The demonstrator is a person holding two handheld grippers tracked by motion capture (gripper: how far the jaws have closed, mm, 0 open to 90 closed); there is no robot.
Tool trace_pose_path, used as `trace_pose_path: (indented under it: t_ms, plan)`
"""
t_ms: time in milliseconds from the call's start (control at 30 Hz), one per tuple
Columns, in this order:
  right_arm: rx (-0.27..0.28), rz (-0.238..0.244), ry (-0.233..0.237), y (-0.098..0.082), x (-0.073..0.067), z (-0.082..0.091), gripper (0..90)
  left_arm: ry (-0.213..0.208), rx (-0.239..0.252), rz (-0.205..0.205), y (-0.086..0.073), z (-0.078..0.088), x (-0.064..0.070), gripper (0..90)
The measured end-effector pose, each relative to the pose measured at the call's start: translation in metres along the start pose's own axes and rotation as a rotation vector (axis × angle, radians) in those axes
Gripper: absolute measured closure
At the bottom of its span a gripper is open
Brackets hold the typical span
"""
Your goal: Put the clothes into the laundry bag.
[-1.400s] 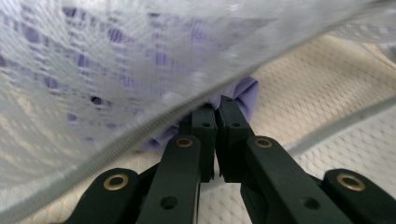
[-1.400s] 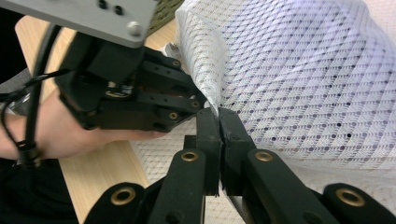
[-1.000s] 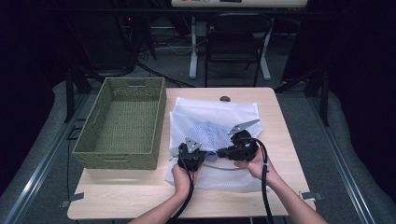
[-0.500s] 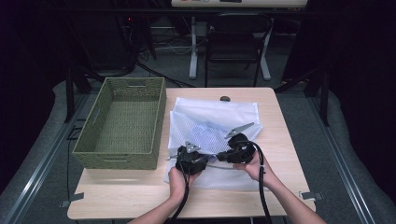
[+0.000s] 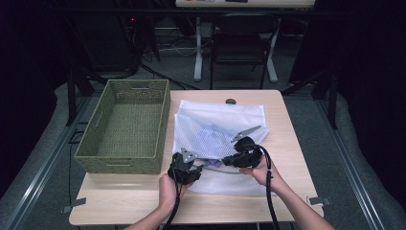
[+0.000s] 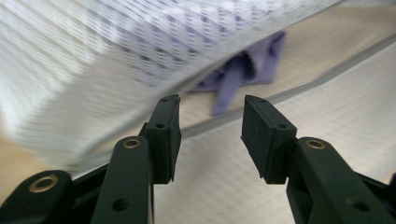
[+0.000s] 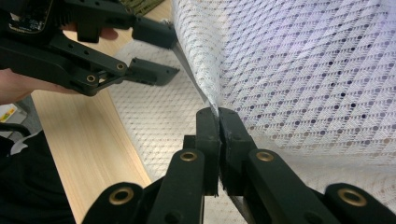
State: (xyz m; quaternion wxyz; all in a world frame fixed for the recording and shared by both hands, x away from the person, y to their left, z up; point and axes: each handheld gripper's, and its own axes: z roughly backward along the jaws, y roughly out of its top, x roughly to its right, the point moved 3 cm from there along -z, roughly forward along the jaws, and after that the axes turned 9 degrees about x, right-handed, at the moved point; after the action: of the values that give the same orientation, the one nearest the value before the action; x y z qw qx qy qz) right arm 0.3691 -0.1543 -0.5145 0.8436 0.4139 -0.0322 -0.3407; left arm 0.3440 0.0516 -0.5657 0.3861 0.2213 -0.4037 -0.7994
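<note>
White mesh laundry bag [image 5: 218,129] lies across the table's right half, mouth lifted at the near edge, purple cloth [image 6: 243,72] inside, probably a garment. Right gripper [image 7: 218,114] clamps the bag's upper rim. Left gripper [image 6: 210,119] jaws have just been opening, nothing between them. Green basket [image 5: 125,127] along left edge.

Your 2 grippers, left gripper [image 5: 187,160] and right gripper [image 5: 229,159], are matte black with brass rivets, grey three-cornered plates and black cables.

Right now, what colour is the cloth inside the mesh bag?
Purple; the cloth shows best in the left gripper view.
</note>
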Motion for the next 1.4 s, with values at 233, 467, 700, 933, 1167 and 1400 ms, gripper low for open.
trace_pose_path:
  t_ms: [233, 467, 700, 933, 1167, 1400]
  plan:
    - [0.016, -0.003, 0.017, 0.003, -0.002, 0.005, 88.0, 0.053, -0.002, -0.071, 0.004, -0.009, 0.0, 52.7]
    - [0.011, -0.013, 0.028, 0.002, 0.001, 0.003, 88.1, 0.042, -0.034, -0.066, -0.001, -0.022, -0.007, 67.8]
    - [-0.022, 0.004, 0.023, -0.003, 0.0, -0.006, 88.0, 0.004, -0.042, -0.055, -0.003, -0.025, -0.01, 88.9]
    - [-0.063, 0.037, -0.021, -0.01, 0.008, -0.01, 86.2, -0.061, -0.07, -0.036, -0.002, -0.01, -0.014, 89.3]
    - [-0.131, 0.06, -0.039, -0.018, 0.013, -0.015, 78.2, -0.131, -0.136, -0.045, -0.004, 0.001, -0.013, 89.4]
    - [-0.202, 0.049, -0.056, -0.031, 0.028, -0.021, 60.2, -0.179, -0.212, -0.071, -0.017, 0.003, -0.01, 89.4]
